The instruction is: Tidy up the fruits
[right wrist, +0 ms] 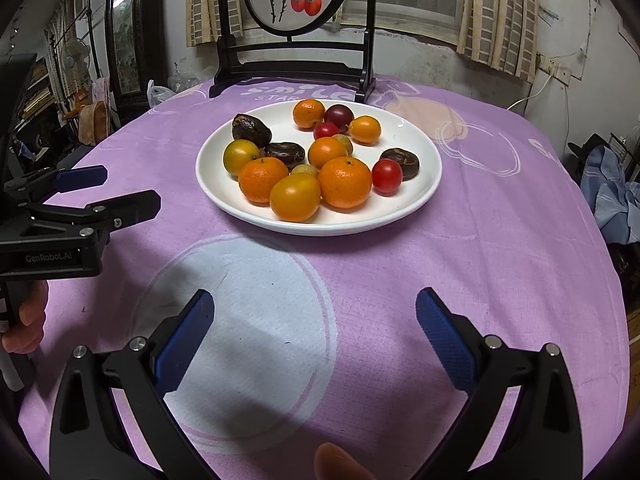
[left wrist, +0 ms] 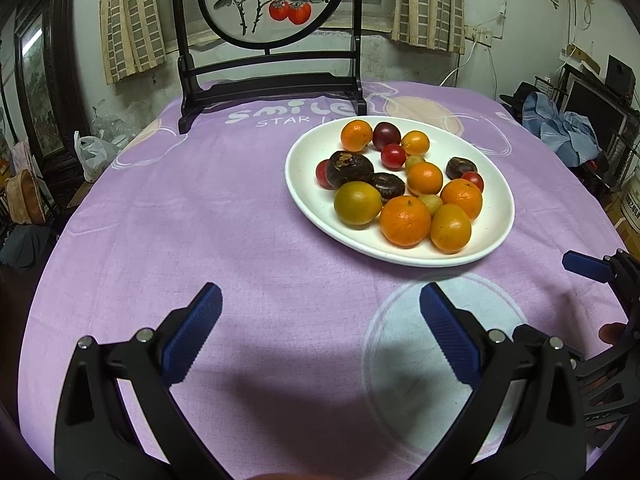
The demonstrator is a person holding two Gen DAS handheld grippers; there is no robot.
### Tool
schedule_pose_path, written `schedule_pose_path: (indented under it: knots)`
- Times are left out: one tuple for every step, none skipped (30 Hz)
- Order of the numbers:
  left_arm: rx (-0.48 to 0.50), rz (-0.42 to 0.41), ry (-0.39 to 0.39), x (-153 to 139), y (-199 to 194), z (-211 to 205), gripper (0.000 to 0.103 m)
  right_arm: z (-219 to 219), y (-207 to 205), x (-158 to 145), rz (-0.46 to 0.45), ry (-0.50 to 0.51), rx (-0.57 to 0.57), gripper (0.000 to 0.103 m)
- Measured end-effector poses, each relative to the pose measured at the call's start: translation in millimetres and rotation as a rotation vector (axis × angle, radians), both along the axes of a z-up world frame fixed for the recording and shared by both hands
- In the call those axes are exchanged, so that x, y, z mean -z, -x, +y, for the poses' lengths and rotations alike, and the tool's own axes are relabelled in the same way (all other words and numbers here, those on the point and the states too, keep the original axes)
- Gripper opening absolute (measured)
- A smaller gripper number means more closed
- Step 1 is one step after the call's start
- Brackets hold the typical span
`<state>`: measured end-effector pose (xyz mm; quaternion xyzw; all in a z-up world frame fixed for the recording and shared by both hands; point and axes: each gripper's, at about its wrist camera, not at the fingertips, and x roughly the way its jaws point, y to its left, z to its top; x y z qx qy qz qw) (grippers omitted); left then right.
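A white plate (left wrist: 304,184) stands on the purple cloth and holds several fruits: orange mandarins (left wrist: 405,221), red cherry tomatoes (left wrist: 393,156), dark wrinkled fruits (left wrist: 349,169) and small green ones. The plate also shows in the right wrist view (right wrist: 416,196), with a mandarin (right wrist: 345,182) and a cherry tomato (right wrist: 387,176) at its front. My left gripper (left wrist: 320,300) is open and empty, low over the cloth, near and left of the plate. My right gripper (right wrist: 314,304) is open and empty, in front of the plate. The left gripper also shows at the left of the right wrist view (right wrist: 132,188).
A dark wooden stand with a round persimmon painting (left wrist: 272,4) stands at the table's far edge behind the plate. The purple tablecloth (left wrist: 200,220) covers the round table. Chairs, bags and clothes crowd the room around it.
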<state>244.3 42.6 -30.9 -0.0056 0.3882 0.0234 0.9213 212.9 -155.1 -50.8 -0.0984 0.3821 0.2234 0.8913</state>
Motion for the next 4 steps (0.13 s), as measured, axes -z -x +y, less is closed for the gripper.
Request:
schedule_pose_path:
  knots:
    - [-0.001, 0.000, 0.000, 0.0, -0.1, 0.3, 0.101, -0.1, 0.0, 0.1, 0.000, 0.001, 0.001, 0.101]
    - [-0.001, 0.000, 0.000, 0.1, 0.2, 0.4, 0.101, -0.1, 0.1, 0.1, 0.000, 0.001, 0.001, 0.101]
    - [-0.002, 0.000, 0.000, 0.4, 0.3, 0.6, 0.101, -0.1, -0.1, 0.1, 0.000, 0.001, 0.000, 0.101]
    - [-0.002, 0.001, 0.001, 0.2, 0.1, 0.5, 0.101, 0.0, -0.1, 0.1, -0.001, 0.001, 0.000, 0.101]
